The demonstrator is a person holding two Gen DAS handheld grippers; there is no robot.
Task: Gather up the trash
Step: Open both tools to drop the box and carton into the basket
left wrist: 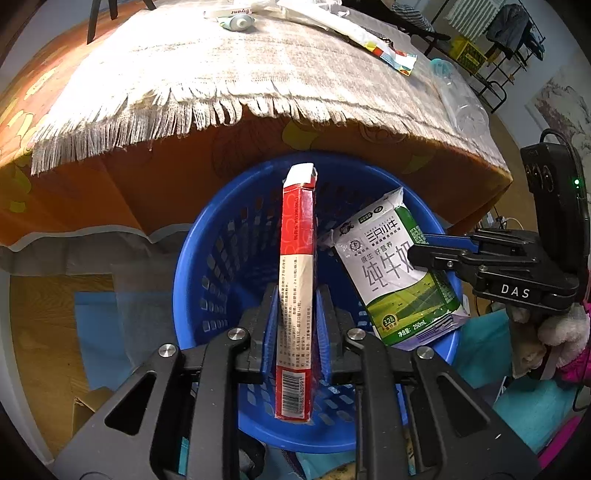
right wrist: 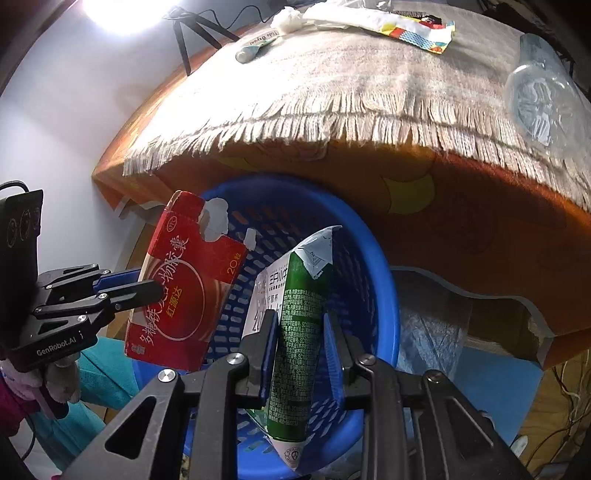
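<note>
Listing left to right, from my two wrist views.

Left claw: clamped on a red box, held edge-on over the blue basket. Its pads press both flat faces. Seen from my right wrist, the box shows a torn top corner with white card exposed; its lower end hides part of the basket rim, and the far finger of that claw is hidden behind the box.

Basket: perforated walls, standing on the floor just below the table edge. Its bottom is mostly covered by the two held items and my claw frames, so I cannot tell what lies inside.

Right claw: gripping a milk carton, green and white, crumpled, held narrow side up over the basket. From the left wrist the carton shows its printed front; my right claw's fingers cover one edge of the print.

Table: orange cloth under a fringed mat. On the mat, far side: a tube, partly cut off in the left view; a white wad; a flat wrapper with a coloured end. At the right edge: a clear bottle, hard to make out against the mat.

Lower corners: a gloved hand on the right claw's handle, largely cut off.
</note>
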